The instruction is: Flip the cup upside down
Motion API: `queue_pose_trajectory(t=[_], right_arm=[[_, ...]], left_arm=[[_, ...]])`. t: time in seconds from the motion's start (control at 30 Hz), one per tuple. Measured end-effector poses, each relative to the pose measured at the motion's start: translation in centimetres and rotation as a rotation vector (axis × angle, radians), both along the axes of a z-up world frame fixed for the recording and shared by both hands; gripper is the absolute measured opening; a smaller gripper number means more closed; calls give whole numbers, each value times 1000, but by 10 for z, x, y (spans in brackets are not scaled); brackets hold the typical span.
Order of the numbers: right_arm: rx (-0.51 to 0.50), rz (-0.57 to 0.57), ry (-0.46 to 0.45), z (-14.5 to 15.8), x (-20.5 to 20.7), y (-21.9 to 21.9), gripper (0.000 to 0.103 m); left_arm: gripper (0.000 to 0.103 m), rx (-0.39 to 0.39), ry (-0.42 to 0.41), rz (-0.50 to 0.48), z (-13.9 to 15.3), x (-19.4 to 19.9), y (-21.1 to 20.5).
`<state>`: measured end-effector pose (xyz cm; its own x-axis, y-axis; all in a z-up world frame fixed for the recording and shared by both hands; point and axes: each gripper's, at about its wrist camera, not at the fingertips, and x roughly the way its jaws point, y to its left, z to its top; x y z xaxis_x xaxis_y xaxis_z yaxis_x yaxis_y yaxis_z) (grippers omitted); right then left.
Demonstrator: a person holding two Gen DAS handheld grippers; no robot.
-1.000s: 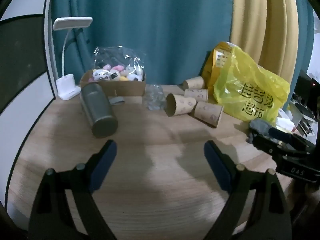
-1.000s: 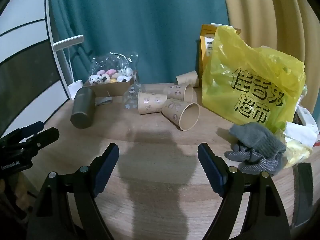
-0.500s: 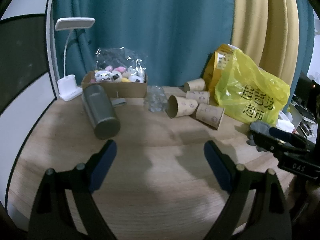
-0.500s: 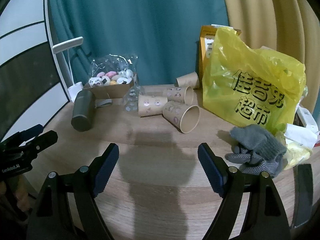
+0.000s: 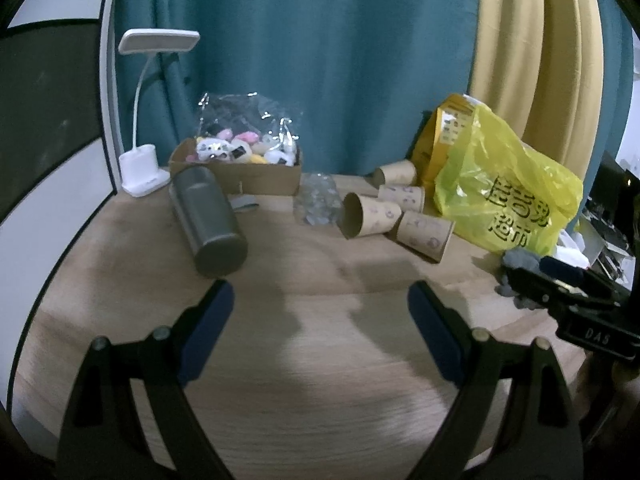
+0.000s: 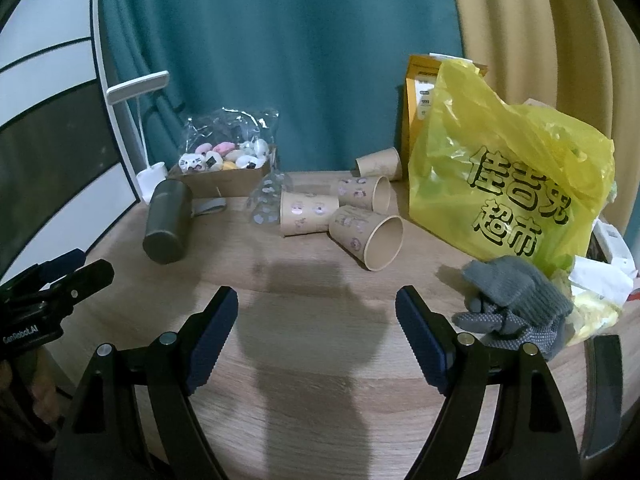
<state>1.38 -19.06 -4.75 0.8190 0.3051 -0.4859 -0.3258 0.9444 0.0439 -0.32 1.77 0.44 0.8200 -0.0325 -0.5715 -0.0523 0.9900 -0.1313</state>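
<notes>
Several brown paper cups lie on their sides at the back of the round wooden table [image 6: 320, 360]. The nearest cup [image 6: 366, 236] points its mouth toward the right wrist camera; it also shows in the left wrist view [image 5: 426, 234]. Another cup [image 5: 370, 220] lies beside it with its mouth toward the left wrist camera. A dark metal flask [image 5: 208, 222] lies on its side at the left. My left gripper [image 5: 320, 316] is open and empty, short of the flask and cups. My right gripper [image 6: 316, 316] is open and empty, short of the nearest cup.
A yellow plastic bag [image 6: 504, 176] stands at the right, grey gloves [image 6: 516, 304] in front of it. A cardboard tray of small toys [image 5: 240, 160] and a white desk lamp [image 5: 144, 176] stand at the back left. A crumpled clear wrapper [image 5: 318, 204] lies next to the cups.
Both views have shifted slightly, with the objects now sitting a little lower and nearer in frame. Both grippers stay open and empty. Nothing on the table has moved.
</notes>
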Motion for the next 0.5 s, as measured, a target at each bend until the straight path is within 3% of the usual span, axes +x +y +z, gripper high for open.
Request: queue_pose_trajectory(t=[0.5], right_arm=[[-6, 3, 6, -1, 0, 4, 84]], left_arm=[[90, -16, -7, 8, -3, -3, 3]])
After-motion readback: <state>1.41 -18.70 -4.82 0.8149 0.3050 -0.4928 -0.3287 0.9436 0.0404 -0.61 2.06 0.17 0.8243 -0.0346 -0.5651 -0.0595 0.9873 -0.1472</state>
